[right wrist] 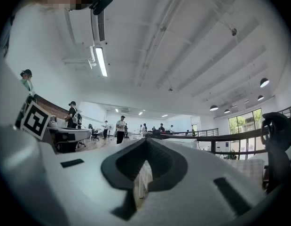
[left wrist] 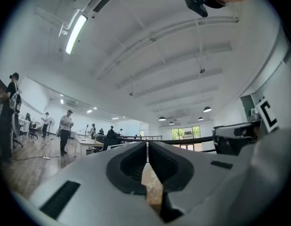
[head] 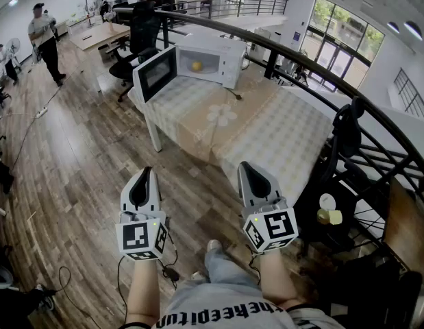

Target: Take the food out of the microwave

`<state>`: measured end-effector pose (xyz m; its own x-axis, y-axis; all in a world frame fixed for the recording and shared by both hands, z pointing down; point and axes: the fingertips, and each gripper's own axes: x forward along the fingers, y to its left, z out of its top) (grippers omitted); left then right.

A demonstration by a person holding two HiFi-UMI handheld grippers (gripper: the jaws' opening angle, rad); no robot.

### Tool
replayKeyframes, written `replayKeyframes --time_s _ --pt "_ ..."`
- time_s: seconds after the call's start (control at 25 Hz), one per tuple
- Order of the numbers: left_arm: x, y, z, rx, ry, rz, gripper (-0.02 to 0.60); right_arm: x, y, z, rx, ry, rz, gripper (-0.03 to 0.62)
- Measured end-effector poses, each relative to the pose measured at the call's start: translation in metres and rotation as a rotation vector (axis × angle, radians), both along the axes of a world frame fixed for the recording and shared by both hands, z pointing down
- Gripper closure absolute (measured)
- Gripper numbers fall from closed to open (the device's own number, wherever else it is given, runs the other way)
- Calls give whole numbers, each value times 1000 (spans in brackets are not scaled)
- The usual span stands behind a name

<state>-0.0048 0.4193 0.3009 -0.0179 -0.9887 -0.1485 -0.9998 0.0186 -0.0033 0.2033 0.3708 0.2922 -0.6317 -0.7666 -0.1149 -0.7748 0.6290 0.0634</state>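
Inside the microwave (head: 225,45), a round yellow fruit (head: 196,66) is sitting: likely light, firm, roll-prone, so pinch across its middle. Left gripper (head: 146,173) and right gripper (head: 245,166) jaws are sitting clenched, empty.

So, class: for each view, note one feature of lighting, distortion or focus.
Head view: the fisheye bends the railing into an arc, and the microwave looks small and far. Left gripper view: the ceiling light glares white, and the left claw looms large, stretched by the wide lens. Right gripper view: black rounded corners, and the strip light is overexposed.
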Motion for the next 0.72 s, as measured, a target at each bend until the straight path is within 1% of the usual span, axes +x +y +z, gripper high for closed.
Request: replayKeyframes --time_s 0.44,0.64,0.72 --pt "-1 -4 1 5 11 -2 568 -1 -5 2 1 4 -5 589" --pt "-4 -20 6 -2 15 -7 568 3 -24 5 -1 -39 20 589" --pt "-4 -31 8 -6 16 -9 568 2 -35 6 -6 -43 13 589"
